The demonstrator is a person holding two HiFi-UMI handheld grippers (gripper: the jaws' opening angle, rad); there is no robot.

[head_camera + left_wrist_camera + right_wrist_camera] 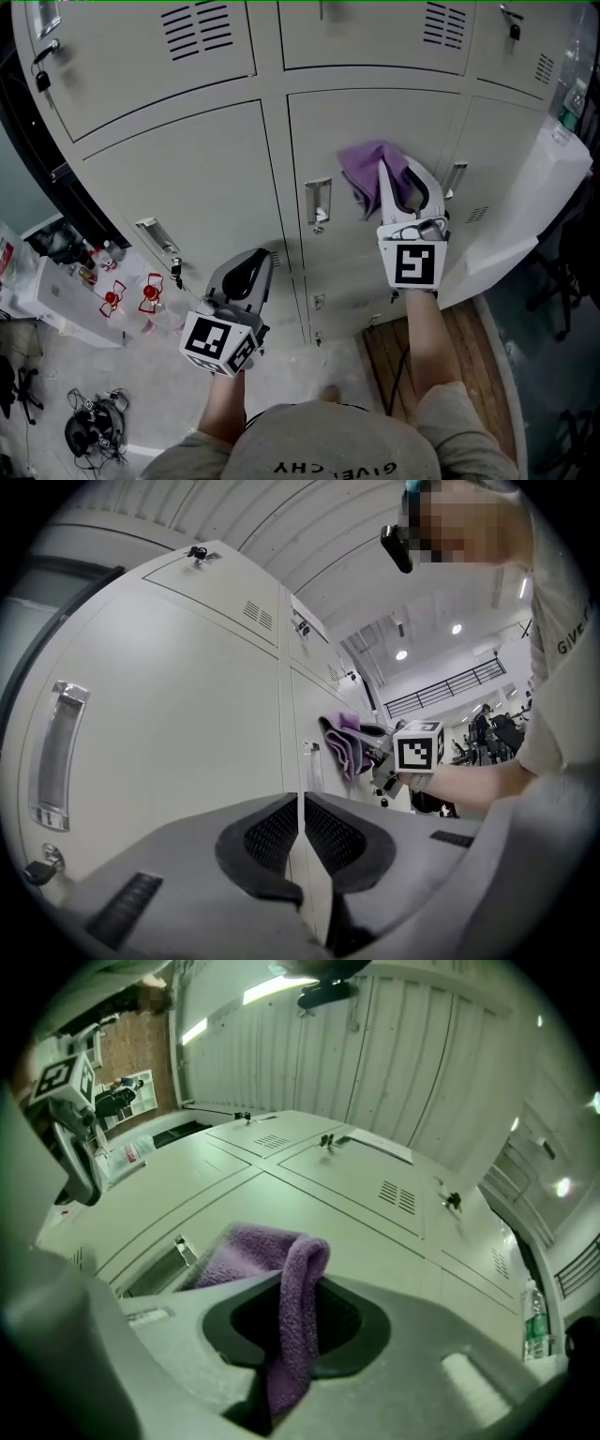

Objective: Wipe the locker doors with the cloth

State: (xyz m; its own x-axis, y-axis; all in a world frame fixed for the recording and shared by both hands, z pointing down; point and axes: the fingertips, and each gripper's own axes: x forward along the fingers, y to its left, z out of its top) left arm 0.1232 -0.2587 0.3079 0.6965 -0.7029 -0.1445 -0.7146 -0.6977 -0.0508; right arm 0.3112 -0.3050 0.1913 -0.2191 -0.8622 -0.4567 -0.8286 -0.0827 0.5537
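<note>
A purple cloth [373,172] is pinched in my right gripper [386,169] and pressed flat against the middle locker door [375,122], just right of its recessed handle [318,203]. In the right gripper view the cloth [281,1279] runs between the shut jaws and spreads onto the door. My left gripper [251,265] hangs lower, in front of the left locker door [197,178], jaws closed with nothing between them. The left gripper view shows the cloth [344,743] and right gripper [380,733] ahead.
Keys hang from the left door's lock [175,272] below its handle [156,236]. Upper doors have vents [197,30]. A white box [548,178] leans at the right. Bottles and clutter [103,281] sit on the floor at left; a wooden platform [469,347] lies below.
</note>
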